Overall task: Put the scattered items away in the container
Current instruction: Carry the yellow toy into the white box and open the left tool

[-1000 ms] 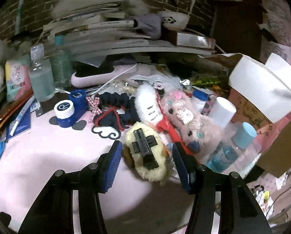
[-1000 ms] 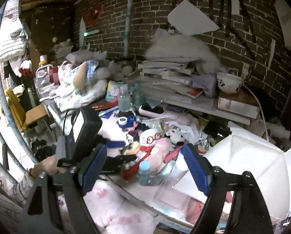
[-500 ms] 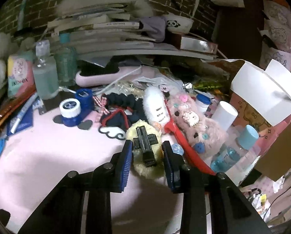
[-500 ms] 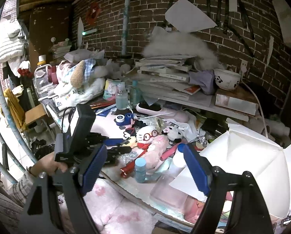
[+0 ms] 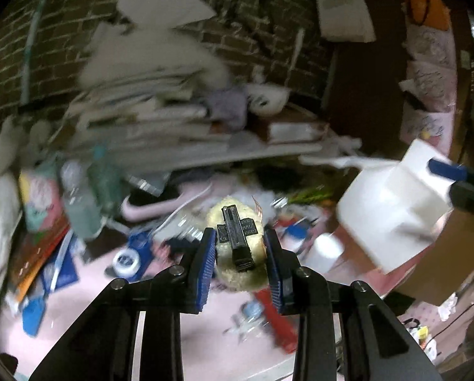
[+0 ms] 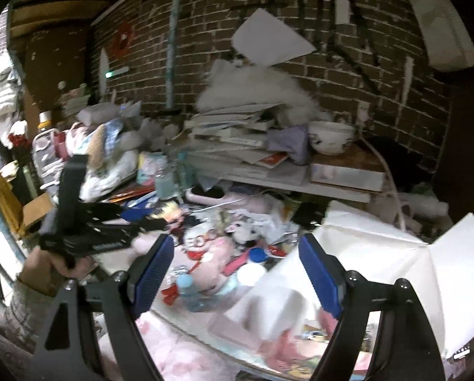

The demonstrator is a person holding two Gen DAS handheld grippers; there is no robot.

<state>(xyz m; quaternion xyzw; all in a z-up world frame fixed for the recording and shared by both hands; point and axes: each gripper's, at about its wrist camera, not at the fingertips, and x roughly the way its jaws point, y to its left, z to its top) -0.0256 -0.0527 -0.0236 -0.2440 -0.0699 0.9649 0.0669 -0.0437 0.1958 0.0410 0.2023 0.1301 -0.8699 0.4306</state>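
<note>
In the left wrist view we are seeing the left gripper (image 5: 239,255) nearest the lens, its blue pads (image 5: 207,266) pressing both sides of a fluffy yellow hair clip (image 5: 239,247) with a black cross-shaped clasp on top; the jaws are standing narrow and the clip is hanging clear above the pink worktop (image 5: 116,311). Below and just right of it a red comb (image 5: 276,320) is lying on the worktop, and to the left a small blue-and-white jar (image 5: 127,262) is sitting near a blurred clear bottle (image 5: 78,203). Toward the right edge of the worktop the white box (image 5: 392,209) is standing with its flaps open; one blue pad of the other tool is showing against its far flap.

In the right wrist view we are looking past the right gripper (image 6: 237,273), whose jaws are standing wide with nothing between the pads. Just beyond them a blue-capped bottle (image 6: 186,285) and a pink plush toy (image 6: 211,254) are lying among the clutter, with the white box (image 6: 380,254) at the right. At the left a hand (image 6: 46,266) is carrying the left gripper (image 6: 160,217), the yellow clip in its tips. Farther back, stacked books (image 6: 237,139) and a white bowl (image 6: 330,136) are resting on a shelf against the brick wall (image 6: 348,73).
</note>
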